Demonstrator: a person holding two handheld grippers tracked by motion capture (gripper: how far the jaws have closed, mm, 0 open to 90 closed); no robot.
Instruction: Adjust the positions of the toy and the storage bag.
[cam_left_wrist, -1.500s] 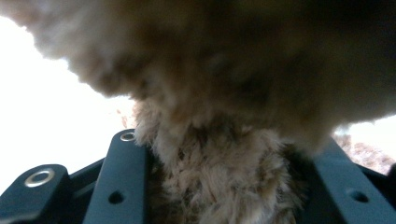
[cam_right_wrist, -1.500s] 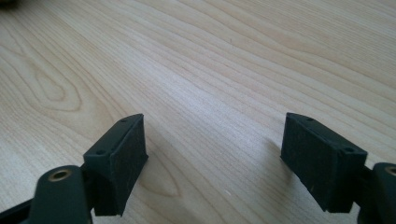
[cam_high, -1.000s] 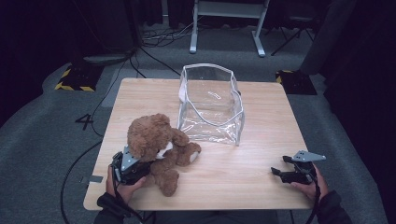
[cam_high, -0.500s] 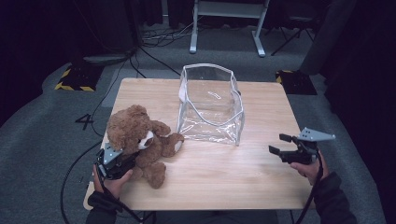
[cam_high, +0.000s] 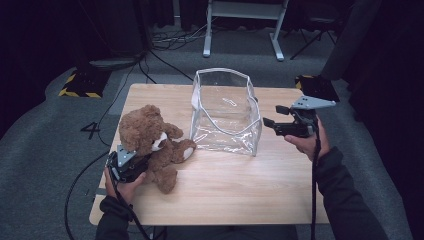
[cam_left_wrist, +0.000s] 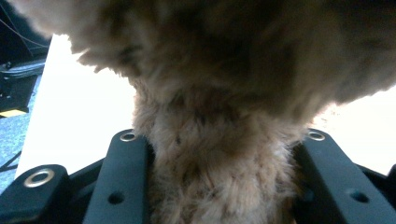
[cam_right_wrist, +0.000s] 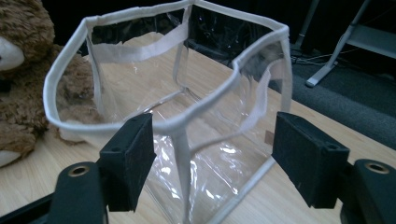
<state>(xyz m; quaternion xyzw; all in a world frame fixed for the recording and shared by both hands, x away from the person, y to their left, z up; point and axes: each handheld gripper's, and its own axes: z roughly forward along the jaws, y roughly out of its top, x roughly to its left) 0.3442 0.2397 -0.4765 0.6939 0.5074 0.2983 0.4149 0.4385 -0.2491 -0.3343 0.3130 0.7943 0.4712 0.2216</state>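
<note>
Left hand-held gripper (cam_high: 131, 164) clamped on fluffy brown teddy bear (cam_high: 150, 142), dragged back toward surface's left edge | right hand-held gripper (cam_high: 274, 123) jaws wide, risen to clear plastic white-trimmed bag (cam_high: 225, 112) rim | likely bagging the bear next

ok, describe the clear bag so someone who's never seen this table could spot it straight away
Start at the wooden table and look to the middle of its far half. There stands an open-topped, box-shaped clear plastic bag with white-trimmed edges, empty inside. It sits between the brown teddy bear, gripped by the left gripper, and the open right gripper; it is the one see-through thing there.
</note>
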